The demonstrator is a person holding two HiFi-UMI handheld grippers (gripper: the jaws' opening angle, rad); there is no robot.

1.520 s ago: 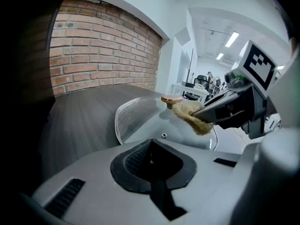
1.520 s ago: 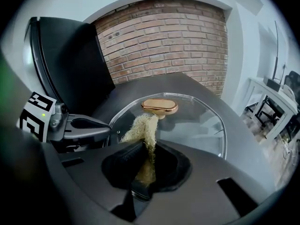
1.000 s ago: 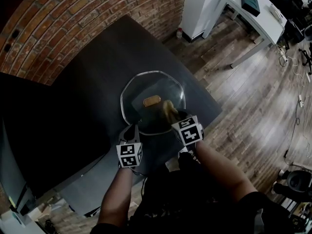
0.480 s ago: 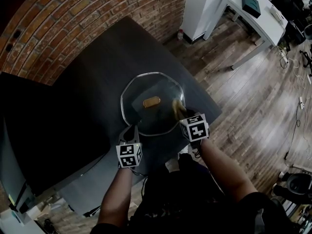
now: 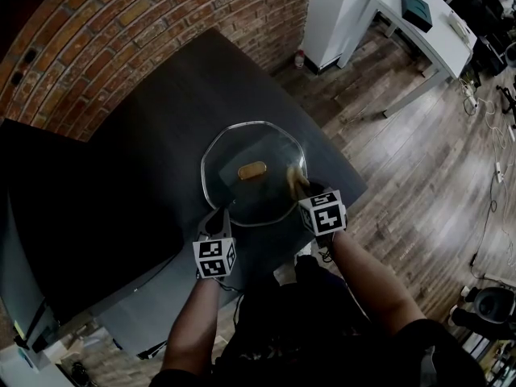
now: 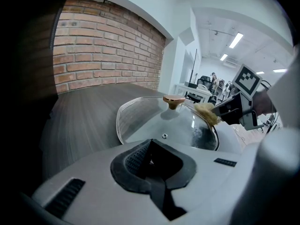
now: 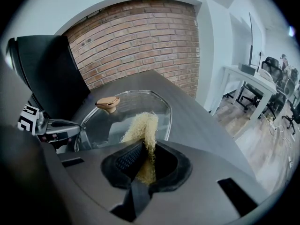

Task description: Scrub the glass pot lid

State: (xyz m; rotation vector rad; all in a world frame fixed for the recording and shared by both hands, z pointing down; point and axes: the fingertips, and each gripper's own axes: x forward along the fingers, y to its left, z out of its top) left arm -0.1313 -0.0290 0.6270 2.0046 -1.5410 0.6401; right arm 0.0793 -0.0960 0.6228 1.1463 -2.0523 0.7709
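The glass pot lid (image 5: pixel 246 156) with a tan knob (image 5: pixel 251 169) is on the dark table (image 5: pixel 161 111). It looks tilted up at its near rim. My left gripper (image 5: pixel 219 214) is shut on that near rim (image 6: pixel 151 156). My right gripper (image 5: pixel 300 190) is shut on a yellow fibrous scrubber (image 5: pixel 293 179), which rests on the lid's right side. In the right gripper view the scrubber (image 7: pixel 143 125) sticks out of the jaws (image 7: pixel 145 156) onto the glass (image 7: pixel 103 125), right of the knob (image 7: pixel 108 102). The left gripper view shows the scrubber (image 6: pixel 206 112) on the lid (image 6: pixel 154 118).
The table's right edge (image 5: pixel 343 164) runs close beside the lid, with wooden floor (image 5: pixel 419 151) below. A brick wall (image 5: pixel 121 31) stands behind the table. A large black panel (image 7: pixel 47 69) rises at the left. A white desk (image 5: pixel 411 18) is far right.
My right gripper has slid the scrubber from the lid's near middle out to its right side, then held there. The left gripper and lid have hardly moved.
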